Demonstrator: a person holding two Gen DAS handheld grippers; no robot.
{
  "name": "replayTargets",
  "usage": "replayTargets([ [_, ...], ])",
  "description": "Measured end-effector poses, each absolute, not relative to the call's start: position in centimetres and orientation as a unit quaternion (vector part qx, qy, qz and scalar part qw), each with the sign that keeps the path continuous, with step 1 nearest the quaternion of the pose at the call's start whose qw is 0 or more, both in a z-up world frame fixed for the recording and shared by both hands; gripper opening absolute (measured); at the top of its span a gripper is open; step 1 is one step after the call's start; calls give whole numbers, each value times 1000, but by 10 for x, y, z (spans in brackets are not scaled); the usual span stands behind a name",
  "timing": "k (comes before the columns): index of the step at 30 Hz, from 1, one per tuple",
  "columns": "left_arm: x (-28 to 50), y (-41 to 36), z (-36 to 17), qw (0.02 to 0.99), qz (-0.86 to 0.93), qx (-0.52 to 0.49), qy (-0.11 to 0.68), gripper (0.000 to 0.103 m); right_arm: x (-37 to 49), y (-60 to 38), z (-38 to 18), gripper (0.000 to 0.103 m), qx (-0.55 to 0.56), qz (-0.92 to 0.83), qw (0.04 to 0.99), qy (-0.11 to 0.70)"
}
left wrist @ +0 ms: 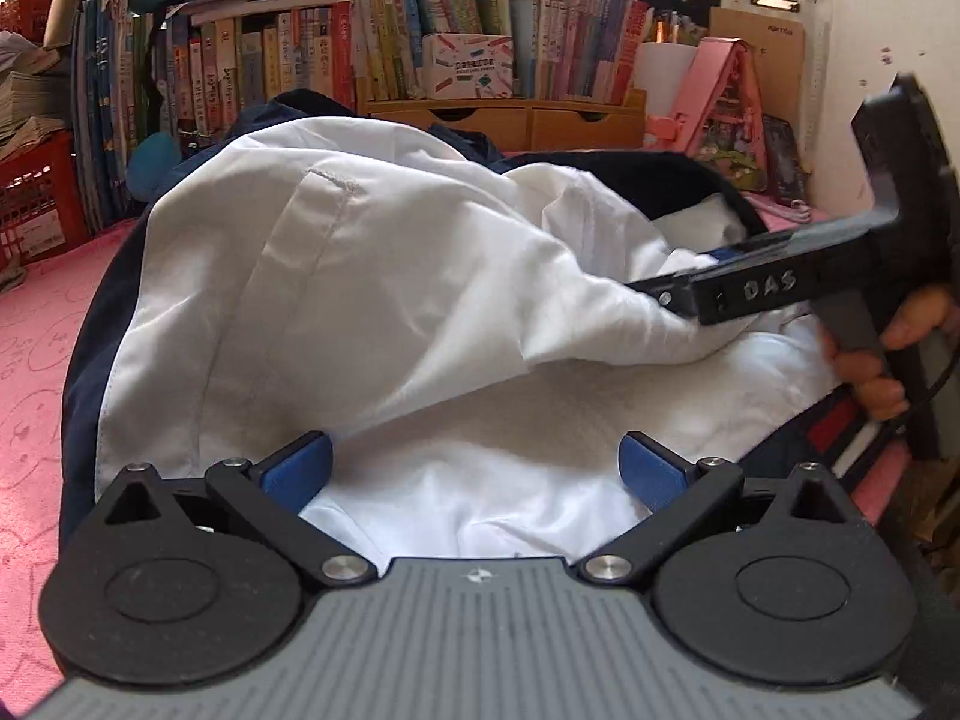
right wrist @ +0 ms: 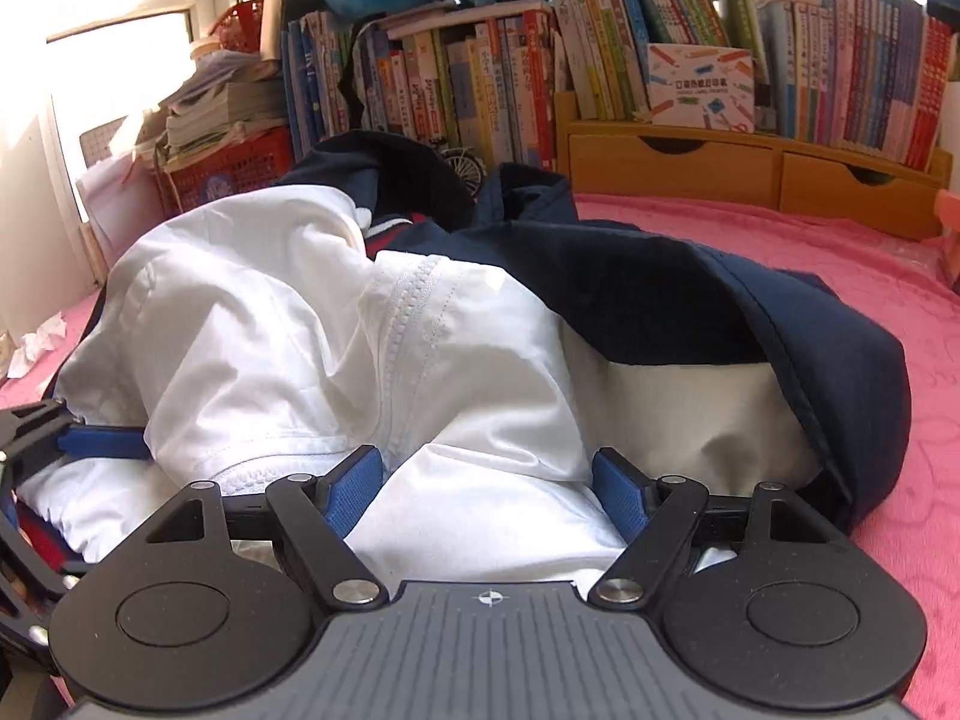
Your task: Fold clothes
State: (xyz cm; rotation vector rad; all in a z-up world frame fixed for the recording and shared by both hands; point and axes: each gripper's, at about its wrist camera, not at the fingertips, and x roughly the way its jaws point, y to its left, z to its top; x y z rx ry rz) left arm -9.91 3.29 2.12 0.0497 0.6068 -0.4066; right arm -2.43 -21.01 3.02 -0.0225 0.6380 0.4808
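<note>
A navy jacket with a white lining (left wrist: 360, 276) lies bunched and inside out on the pink blanket. Its white zipper (right wrist: 414, 324) runs up the middle, and the navy shell (right wrist: 720, 300) folds over on the right. My left gripper (left wrist: 475, 468) is open and low over the near white cloth, which lies between its blue pads. My right gripper (right wrist: 487, 495) has its jaws wide around a bulge of white lining; the pads do not clearly press it. In the left wrist view the right gripper (left wrist: 666, 291) reaches in from the right, held by a hand (left wrist: 870, 372). The left gripper's fingers (right wrist: 102, 441) show at the left edge.
The pink blanket (right wrist: 870, 270) covers the surface around the jacket. Behind stand rows of books (left wrist: 420, 42), wooden drawers (right wrist: 672, 162), a red crate (left wrist: 30, 198) and a pink toy house (left wrist: 726, 96). A white wall (left wrist: 852, 60) is at the right.
</note>
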Motion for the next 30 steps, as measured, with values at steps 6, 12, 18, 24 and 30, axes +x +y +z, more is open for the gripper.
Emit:
replayTargets([
  [6, -92, 61, 119, 958, -219, -22, 182, 103, -35, -202, 30, 78, -41, 230, 927, 292],
  [12, 41, 40, 139, 971, -78, 85, 209, 103, -34, -203, 31, 78, -35, 232, 928, 291],
  [18, 151, 9, 74, 921, -41, 195, 334, 97, -34, -205, 30, 78, -31, 230, 930, 285],
  [24, 163, -24, 20, 887, -5, 288, 359, 19, -39, -207, 31, 78, -28, 227, 935, 272],
  [30, 127, 35, 131, 958, 94, 170, 210, 7, -41, -208, 32, 79, -26, 225, 936, 268],
])
